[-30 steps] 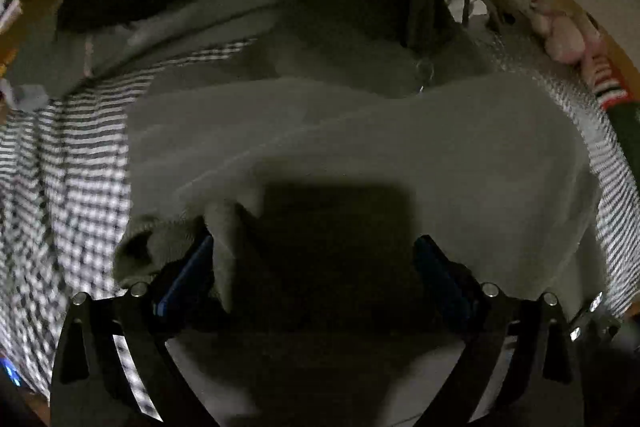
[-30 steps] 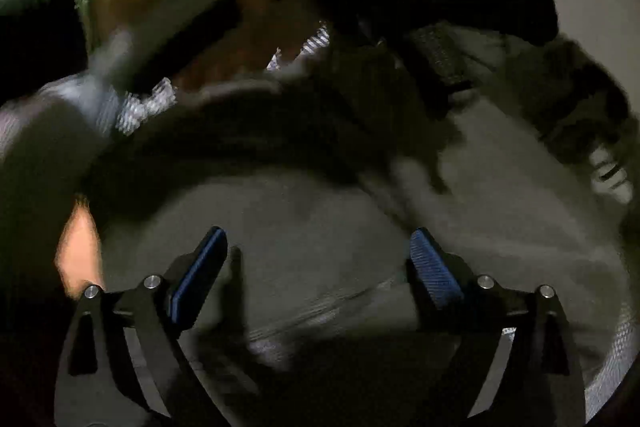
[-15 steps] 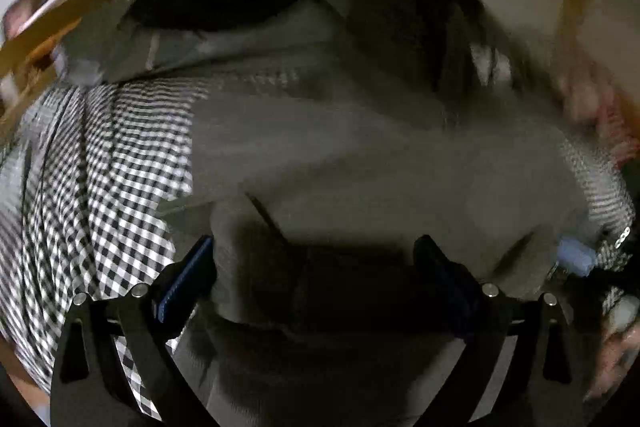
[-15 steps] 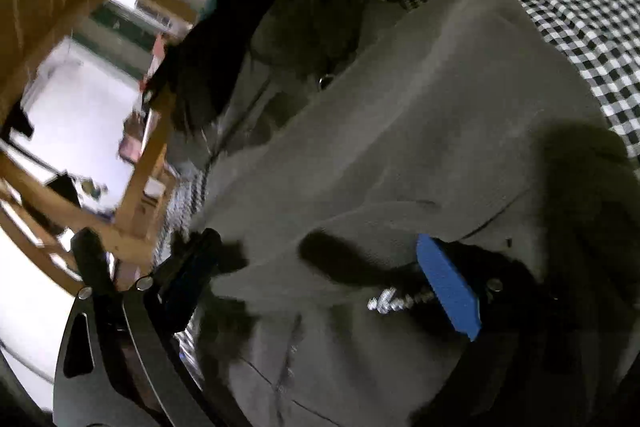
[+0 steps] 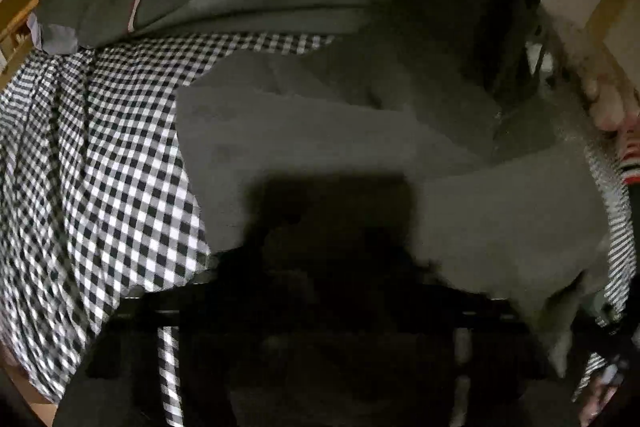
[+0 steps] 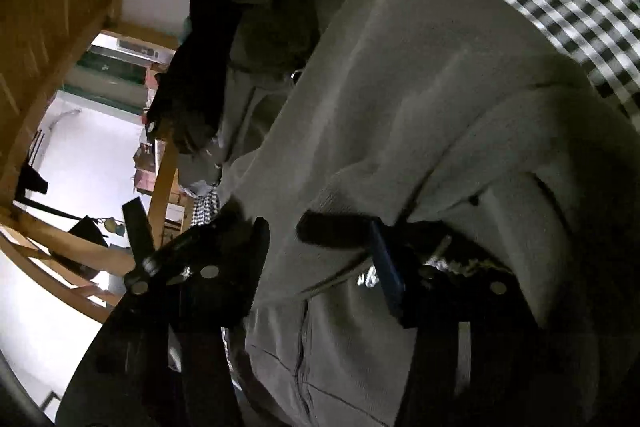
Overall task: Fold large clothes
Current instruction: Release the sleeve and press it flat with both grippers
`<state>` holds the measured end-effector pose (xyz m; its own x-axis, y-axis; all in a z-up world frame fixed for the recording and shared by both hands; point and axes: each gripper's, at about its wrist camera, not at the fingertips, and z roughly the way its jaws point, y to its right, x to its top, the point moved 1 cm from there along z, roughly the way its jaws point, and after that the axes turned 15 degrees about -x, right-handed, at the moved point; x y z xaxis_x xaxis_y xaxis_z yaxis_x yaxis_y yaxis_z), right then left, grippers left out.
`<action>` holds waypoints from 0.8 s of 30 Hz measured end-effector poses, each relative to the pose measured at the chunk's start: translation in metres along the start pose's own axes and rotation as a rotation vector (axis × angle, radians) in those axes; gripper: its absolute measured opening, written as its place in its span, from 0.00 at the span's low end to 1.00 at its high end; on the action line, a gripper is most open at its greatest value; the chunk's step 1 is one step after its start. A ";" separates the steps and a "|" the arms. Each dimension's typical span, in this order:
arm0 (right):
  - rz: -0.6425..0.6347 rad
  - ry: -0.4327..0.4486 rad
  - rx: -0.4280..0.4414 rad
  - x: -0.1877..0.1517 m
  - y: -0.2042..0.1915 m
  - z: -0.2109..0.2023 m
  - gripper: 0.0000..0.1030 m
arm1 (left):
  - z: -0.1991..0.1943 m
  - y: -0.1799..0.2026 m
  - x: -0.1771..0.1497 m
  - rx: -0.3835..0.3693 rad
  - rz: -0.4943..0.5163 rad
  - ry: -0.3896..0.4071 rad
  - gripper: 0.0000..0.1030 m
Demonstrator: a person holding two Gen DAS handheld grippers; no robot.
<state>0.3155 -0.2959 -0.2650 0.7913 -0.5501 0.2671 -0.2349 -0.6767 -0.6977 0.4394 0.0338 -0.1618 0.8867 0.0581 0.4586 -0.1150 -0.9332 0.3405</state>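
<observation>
The grey knitted sweater [image 5: 320, 147] is lying half folded on the checked bedsheet [image 5: 120, 167]; the right hand-held gripper [image 6: 320, 251] is straddling its hem, released; the left's state cannot be told.

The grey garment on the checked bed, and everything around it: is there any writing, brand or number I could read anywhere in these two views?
None can be read.
Grey garment: no print or label shows in either view.
Checked sheet: pattern only.
Clutter on the shelves in the lit room behind: too small and blurred to read.
Left gripper: lost in shadow; no markings can be made out.
Right gripper: no markings visible.
</observation>
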 end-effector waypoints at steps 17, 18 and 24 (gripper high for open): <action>-0.335 0.019 -0.127 -0.017 -0.039 0.003 0.62 | -0.001 -0.041 0.020 -0.020 -0.121 0.065 0.64; -0.404 0.063 -0.138 -0.024 -0.048 -0.008 0.83 | -0.014 -0.041 0.016 -0.015 -0.125 0.123 0.70; -0.571 0.385 -0.368 -0.008 -0.093 -0.047 0.97 | -0.080 0.016 0.000 -0.112 -0.030 0.388 0.94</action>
<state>0.3043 -0.2514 -0.1716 0.6098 -0.1536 0.7775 -0.0760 -0.9879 -0.1355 0.4016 0.0476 -0.0906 0.6579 0.2341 0.7158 -0.1588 -0.8860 0.4357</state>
